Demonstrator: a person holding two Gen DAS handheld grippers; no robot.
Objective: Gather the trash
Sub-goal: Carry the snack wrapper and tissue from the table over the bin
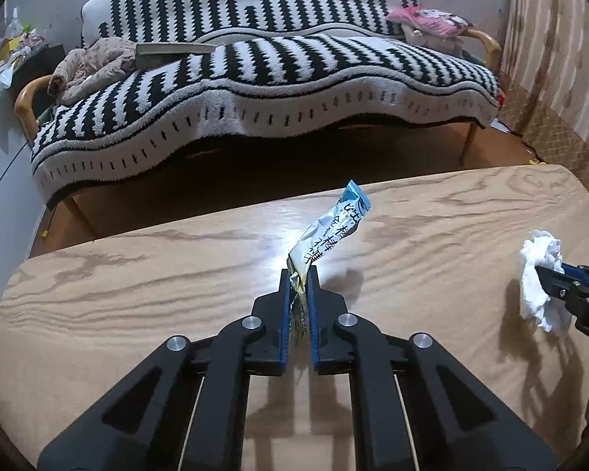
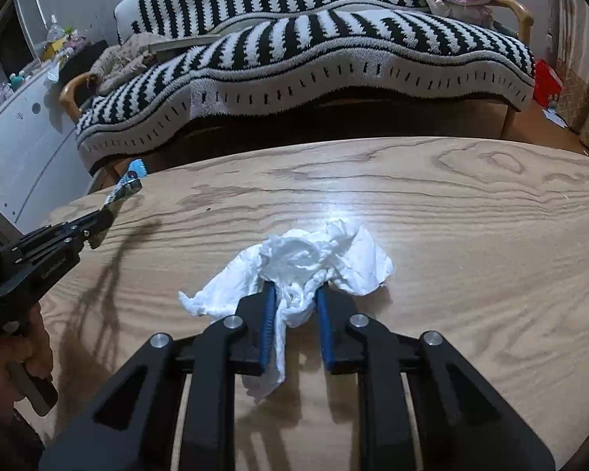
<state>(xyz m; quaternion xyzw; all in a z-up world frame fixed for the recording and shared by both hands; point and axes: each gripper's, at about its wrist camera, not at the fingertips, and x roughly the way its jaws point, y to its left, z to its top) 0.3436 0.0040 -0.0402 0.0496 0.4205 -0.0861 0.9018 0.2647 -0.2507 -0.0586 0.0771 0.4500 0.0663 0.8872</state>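
A living room: a sofa under a black-and-white striped fleece throw [image 1: 278, 90] runs behind a rounded, pale wood-grain table [image 1: 137, 282] that carries nothing but the two pieces of trash being picked off it.

The left gripper [image 1: 299, 278] is clamped on the lower end of a crumpled blue-and-silver foil snack wrapper [image 1: 326, 231], which sticks up and away toward the table's far edge, apparently lifted clear of the top. Holding it by one end keeps the light foil from slipping. Large dark Chinese characters run along the wrapper; I cannot read them reliably.

The right gripper [image 2: 294, 294], nearer the table's right edge, is closed on a bunched fold of a crumpled white paper tissue [image 2: 314, 259], loose corners hanging out either side. A small pale word on the left gripper's body is too blurred to read.
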